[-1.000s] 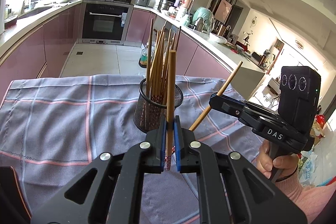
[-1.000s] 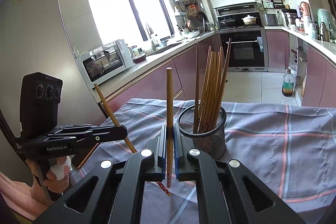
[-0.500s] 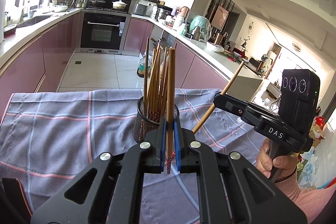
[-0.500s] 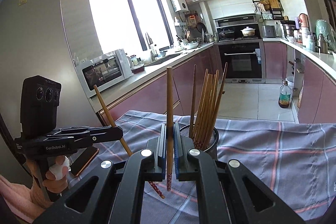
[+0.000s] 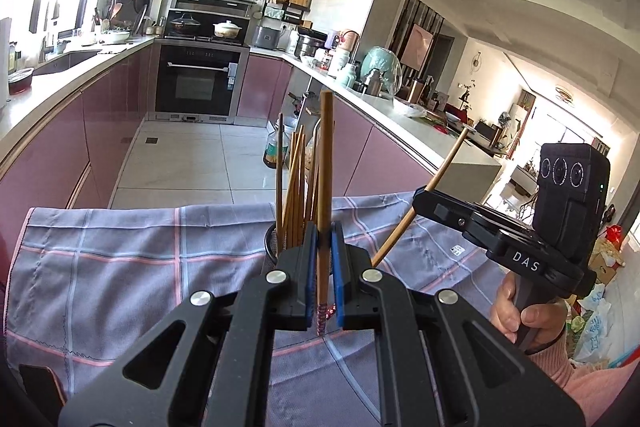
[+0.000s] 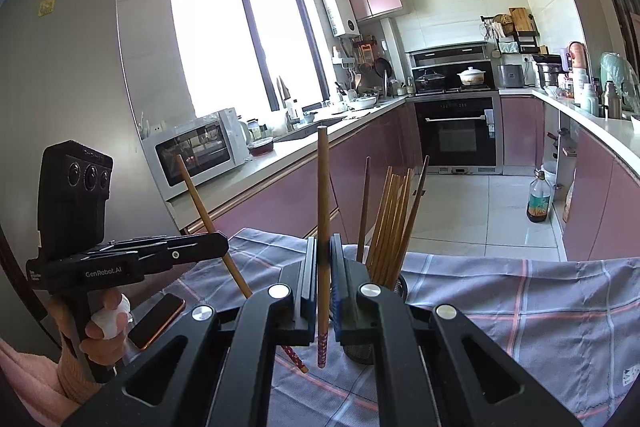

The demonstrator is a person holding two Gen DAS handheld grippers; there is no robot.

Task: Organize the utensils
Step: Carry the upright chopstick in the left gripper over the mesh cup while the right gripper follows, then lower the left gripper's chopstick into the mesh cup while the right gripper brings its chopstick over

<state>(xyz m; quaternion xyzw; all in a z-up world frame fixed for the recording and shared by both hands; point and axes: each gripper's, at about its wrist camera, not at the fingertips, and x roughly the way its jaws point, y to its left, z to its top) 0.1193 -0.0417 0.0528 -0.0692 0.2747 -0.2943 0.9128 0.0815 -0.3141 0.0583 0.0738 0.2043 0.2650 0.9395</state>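
- The left claw [image 5: 323, 267] was clenched on a single wooden chopstick [image 5: 325, 187], which stood almost upright between the blue pads, its patterned tip poking out below them.
- The right claw [image 6: 323, 279] was clamped on a second chopstick [image 6: 322, 211] in the same way, upright, with the patterned end hanging under the pads.
- From the left wrist view, the right claw's chopstick showed as a slanted stick beside the other device, held by a hand [image 5: 520, 311] in a pink sleeve.
- From the right wrist view, the left claw's chopstick leaned diagonally, and a hand [image 6: 102, 327] gripped that handle.
- A black mesh holder [image 6: 362, 349] stood on the bench just behind both claws, mostly hidden by them, with a bundle of chopsticks [image 6: 390, 223] fanning upward out of it.
- A grey-blue checked cloth [image 5: 120, 267] with pink and pale lines covered the bench.
- A dark phone [image 6: 157, 321] with a coppery edge lay on the cloth near the left hand.
- Both held chopsticks were above the cloth, close to the holder but not inside it.
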